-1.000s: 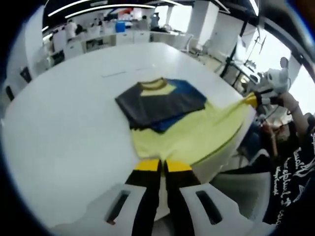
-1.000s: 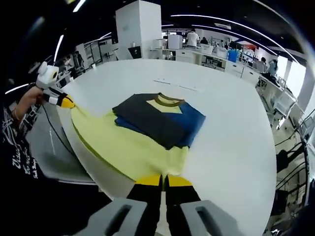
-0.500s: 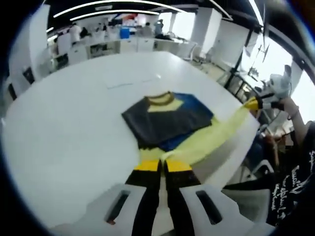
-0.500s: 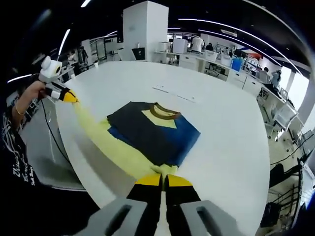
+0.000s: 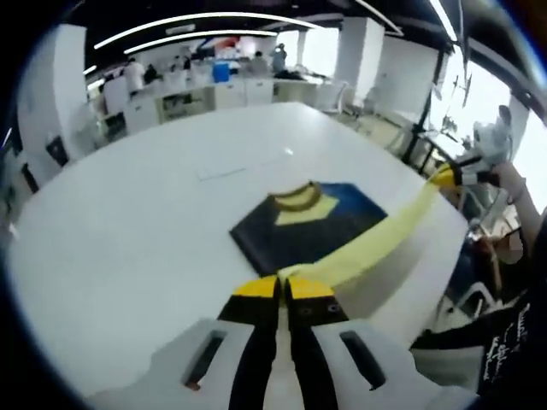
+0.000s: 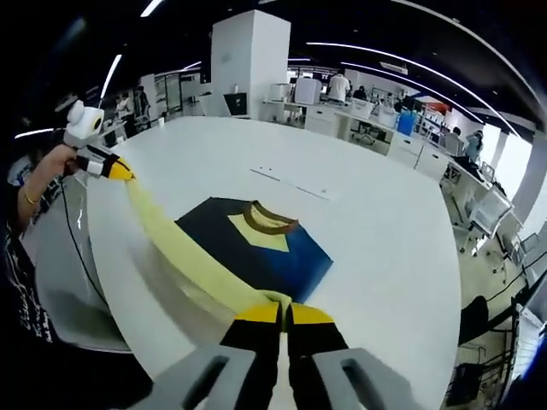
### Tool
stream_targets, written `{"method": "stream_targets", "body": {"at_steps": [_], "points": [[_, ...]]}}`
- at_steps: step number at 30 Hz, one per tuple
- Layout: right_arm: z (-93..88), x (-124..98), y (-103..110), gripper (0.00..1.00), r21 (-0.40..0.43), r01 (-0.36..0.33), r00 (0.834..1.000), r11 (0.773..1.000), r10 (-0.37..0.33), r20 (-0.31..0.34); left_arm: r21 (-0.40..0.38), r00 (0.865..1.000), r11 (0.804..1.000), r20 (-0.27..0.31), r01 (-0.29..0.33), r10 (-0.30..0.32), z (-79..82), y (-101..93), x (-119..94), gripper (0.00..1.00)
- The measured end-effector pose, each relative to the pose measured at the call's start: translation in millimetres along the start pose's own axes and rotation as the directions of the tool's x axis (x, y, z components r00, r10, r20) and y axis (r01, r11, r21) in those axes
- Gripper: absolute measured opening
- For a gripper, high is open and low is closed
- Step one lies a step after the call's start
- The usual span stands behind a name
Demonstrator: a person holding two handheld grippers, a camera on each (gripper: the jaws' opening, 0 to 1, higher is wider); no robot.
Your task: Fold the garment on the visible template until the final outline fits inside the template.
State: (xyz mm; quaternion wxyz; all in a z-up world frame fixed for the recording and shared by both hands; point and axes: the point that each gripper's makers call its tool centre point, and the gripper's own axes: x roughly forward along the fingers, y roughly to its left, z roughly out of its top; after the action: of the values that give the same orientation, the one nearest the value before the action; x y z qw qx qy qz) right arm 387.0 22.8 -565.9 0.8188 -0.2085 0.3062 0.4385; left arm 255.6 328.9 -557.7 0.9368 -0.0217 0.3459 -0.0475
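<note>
A garment with a folded dark navy and blue upper part (image 5: pixel 303 226) (image 6: pixel 248 248) and a brown collar (image 5: pixel 295 196) lies on the white table (image 5: pixel 128 222). Its yellow lower part (image 5: pixel 376 243) (image 6: pixel 184 260) is lifted off the table and stretched in a band between both grippers. My left gripper (image 5: pixel 280 286) is shut on one yellow hem corner; it also appears at the far left of the right gripper view (image 6: pixel 115 169). My right gripper (image 6: pixel 280 312) is shut on the other corner and appears at the right of the left gripper view (image 5: pixel 444 176). Faint template marks (image 6: pixel 286 181) lie beyond the collar.
The table's curved edge (image 6: pixel 128 282) runs under the stretched yellow cloth. A person's hand (image 6: pixel 47 166) and sleeve hold the far gripper. Desks, chairs and people stand in the room behind (image 6: pixel 342 90). White chairs (image 6: pixel 487 201) stand by the table's far side.
Both grippers have risen and carried the yellow lower part up off the table toward the collar. The yellow cloth now shows as a narrow taut band instead of a flat sheet.
</note>
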Motion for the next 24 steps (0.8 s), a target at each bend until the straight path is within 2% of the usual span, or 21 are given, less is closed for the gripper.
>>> {"method": "stream_targets", "body": {"at_steps": [11, 13, 14, 16, 24], "points": [[24.2, 13.6, -24.3, 0.0, 0.02, 0.053, 0.997, 0.998, -0.054, 0.057, 0.003, 0.997, 0.998, 0.05, -0.055, 0.055, 27.0, 14.7, 14.9, 0.0], [28.2, 16.7, -28.4, 0.0, 0.024, 0.061, 0.996, 0.998, -0.063, 0.067, -0.011, 0.996, 0.998, 0.07, -0.061, 0.061, 33.0, 17.5, 18.2, 0.0], [29.5, 18.2, -30.2, 0.0, 0.027, 0.064, 0.995, 0.998, -0.066, 0.07, -0.013, 0.992, 0.998, 0.107, -0.062, 0.063, 40.5, 18.3, 20.4, 0.0], [34.9, 23.0, -36.6, 0.0, 0.062, 0.08, 0.992, 0.995, -0.086, 0.095, -0.014, 0.99, 0.997, 0.122, -0.07, 0.071, 45.7, 20.4, 22.5, 0.0], [46.4, 44.7, -51.4, 0.0, 0.12, 0.098, 0.986, 0.988, -0.113, 0.125, -0.018, 0.983, 0.993, 0.143, -0.115, 0.116, 58.4, 35.1, 43.1, 0.0]]}}
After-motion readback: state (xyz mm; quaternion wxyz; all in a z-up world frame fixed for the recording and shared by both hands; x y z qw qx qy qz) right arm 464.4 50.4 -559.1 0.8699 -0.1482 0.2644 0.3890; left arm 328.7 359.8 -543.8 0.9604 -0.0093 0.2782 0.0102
